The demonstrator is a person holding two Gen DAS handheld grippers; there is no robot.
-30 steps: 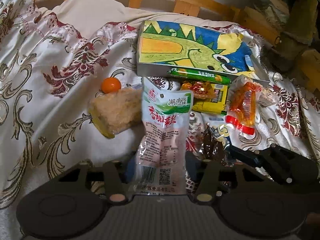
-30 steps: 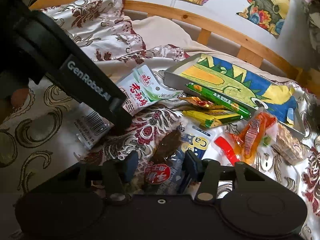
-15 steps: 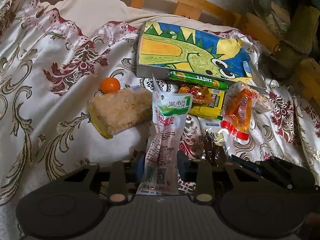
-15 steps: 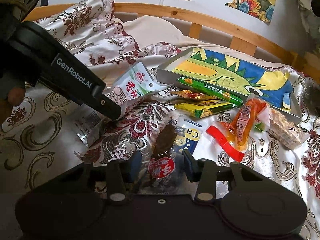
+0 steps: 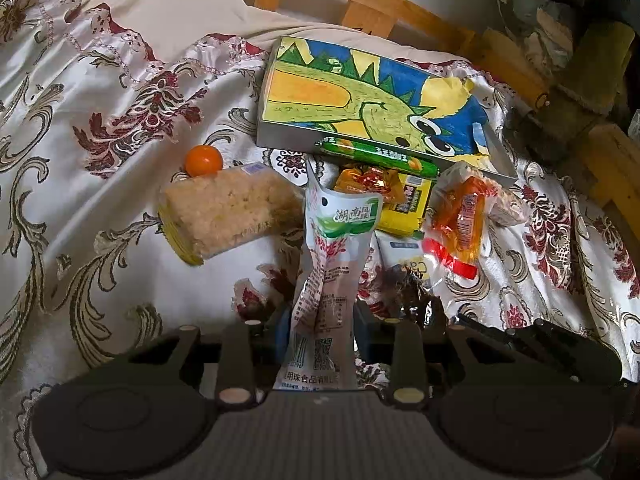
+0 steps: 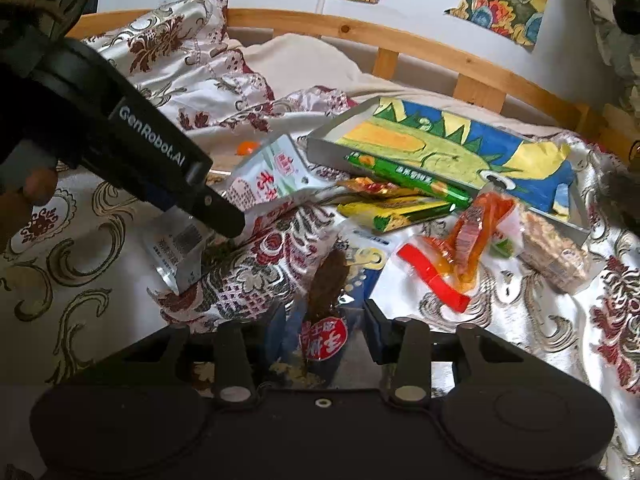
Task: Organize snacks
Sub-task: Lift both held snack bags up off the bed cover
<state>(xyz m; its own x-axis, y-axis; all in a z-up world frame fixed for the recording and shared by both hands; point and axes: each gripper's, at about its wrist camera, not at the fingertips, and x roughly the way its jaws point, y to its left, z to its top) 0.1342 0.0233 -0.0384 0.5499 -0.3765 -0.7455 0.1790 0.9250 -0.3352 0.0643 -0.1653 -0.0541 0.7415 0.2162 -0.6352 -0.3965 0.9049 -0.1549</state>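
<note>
Two tools work on the bed [image 5: 100,240] before the dinosaur box [image 5: 372,96]: left of it, the left tool [image 5: 320,320] pinches the white-green snack pouch [image 5: 340,248], while nearer its middle the right tool [image 6: 324,320] is closing around the dark snack packet [image 6: 326,332].
</note>
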